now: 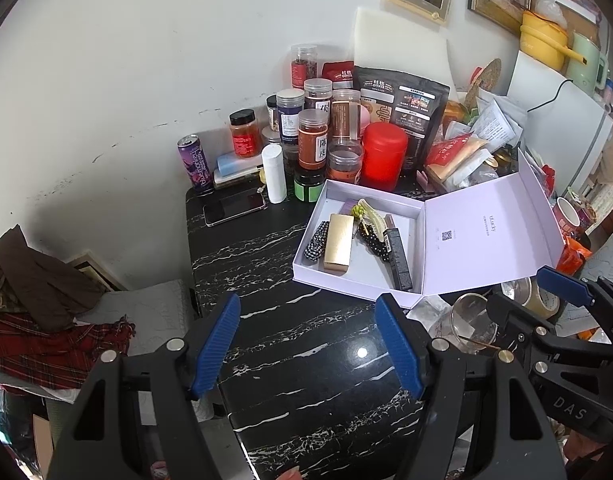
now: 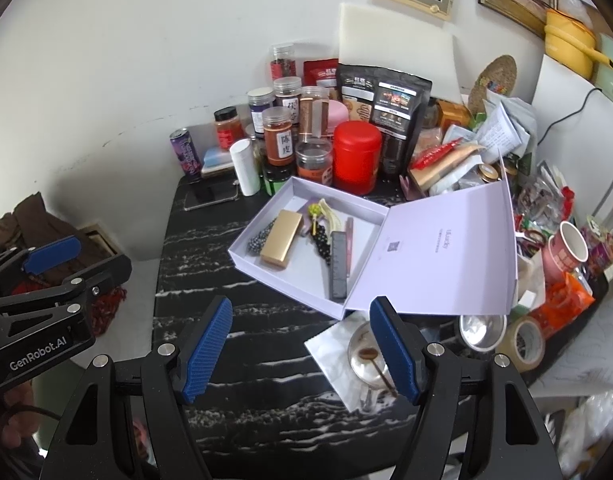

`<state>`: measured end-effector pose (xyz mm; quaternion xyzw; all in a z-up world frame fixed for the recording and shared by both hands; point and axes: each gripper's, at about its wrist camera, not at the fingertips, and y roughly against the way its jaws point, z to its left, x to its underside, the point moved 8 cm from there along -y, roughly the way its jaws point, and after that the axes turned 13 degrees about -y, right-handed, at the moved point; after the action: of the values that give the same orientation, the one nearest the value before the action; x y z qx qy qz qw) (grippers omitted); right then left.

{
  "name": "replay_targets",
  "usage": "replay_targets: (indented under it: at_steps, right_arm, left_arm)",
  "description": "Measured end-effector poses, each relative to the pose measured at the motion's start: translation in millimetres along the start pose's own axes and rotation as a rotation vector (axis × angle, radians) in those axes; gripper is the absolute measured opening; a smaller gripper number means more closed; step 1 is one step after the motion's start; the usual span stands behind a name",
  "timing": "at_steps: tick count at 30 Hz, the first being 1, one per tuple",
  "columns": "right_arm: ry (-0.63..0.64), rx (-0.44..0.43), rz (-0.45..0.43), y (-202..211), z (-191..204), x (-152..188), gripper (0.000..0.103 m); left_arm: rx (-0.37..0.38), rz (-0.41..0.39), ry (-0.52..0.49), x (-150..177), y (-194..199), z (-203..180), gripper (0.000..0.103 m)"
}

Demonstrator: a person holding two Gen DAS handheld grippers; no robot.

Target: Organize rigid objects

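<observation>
An open lilac box [image 1: 306, 268] [image 2: 242, 258] lies on the black marble table [image 1: 290, 344] [image 2: 258, 408], its lid [image 1: 486, 236] [image 2: 438, 256] folded out to the right. Inside lie a gold case [image 1: 339, 243] [image 2: 280, 239], a dark slim box [image 1: 399, 258] [image 2: 338, 266], a cream hair claw [image 1: 370, 211] [image 2: 330, 212] and dotted hair ties [image 1: 316, 242]. My left gripper [image 1: 308, 346] hovers open over bare table in front of the box, nothing between its blue pads. My right gripper [image 2: 300, 348] is open too, just short of the box's near corner.
Spice jars [image 1: 313, 144], a red canister [image 1: 384, 156] [image 2: 356, 156], a purple can [image 1: 194, 162], a white bottle [image 1: 274, 172] and a phone [image 1: 234, 207] crowd the back. At right: a glass cup [image 1: 472, 320] [image 2: 370, 354], tape roll [image 2: 522, 342], pink mug [image 2: 566, 248], packets. Clothes [image 1: 38, 304] lie left.
</observation>
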<state>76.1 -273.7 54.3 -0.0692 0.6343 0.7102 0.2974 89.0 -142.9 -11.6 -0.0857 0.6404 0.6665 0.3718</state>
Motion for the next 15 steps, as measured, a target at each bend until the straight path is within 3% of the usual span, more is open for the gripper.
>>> replay_targets:
  at_steps: [15]
  right_arm:
    - [0.0,0.004,0.002,-0.5,0.2,-1.2,0.072]
  left_arm:
    - [-0.003,0.004,-0.009,-1.2,-0.8,-2.3,0.07]
